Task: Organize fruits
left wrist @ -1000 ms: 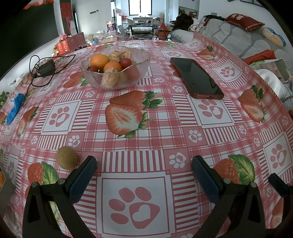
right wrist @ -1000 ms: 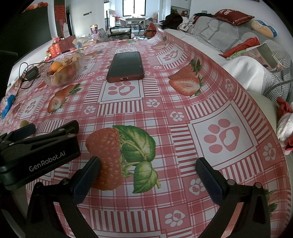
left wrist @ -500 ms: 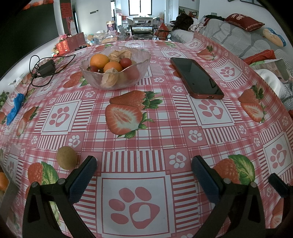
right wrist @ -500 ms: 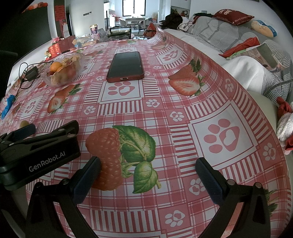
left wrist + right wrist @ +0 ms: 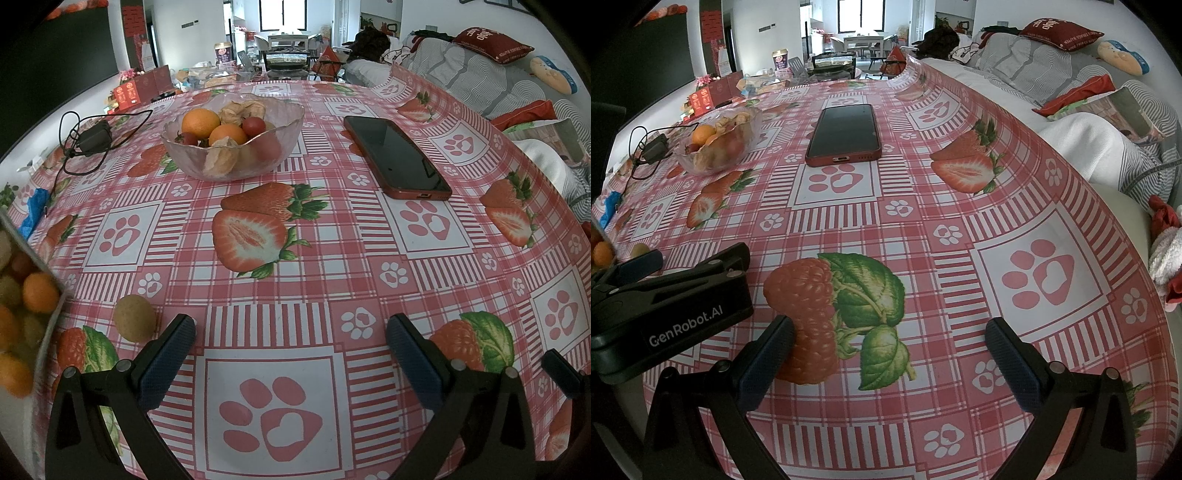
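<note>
We are looking at a job partly done. The glass bowl (image 5: 236, 147) at the far side of the table (image 5: 332, 266) is already holding oranges, small red fruits and papery husked ones. One small greenish-brown round fruit (image 5: 134, 323) is lying loose on the cloth, just beside the left finger of our left claw (image 5: 290, 345), which is standing wide and empty. At the left edge a clear container (image 5: 26, 314) of orange and green fruits is showing, blurred. Our right claw (image 5: 890, 349) is also gaping wide, holding nothing. We are judging that the loose fruit remains to be gathered. A phone (image 5: 397, 155) is lying to the right of the bowl.
</note>
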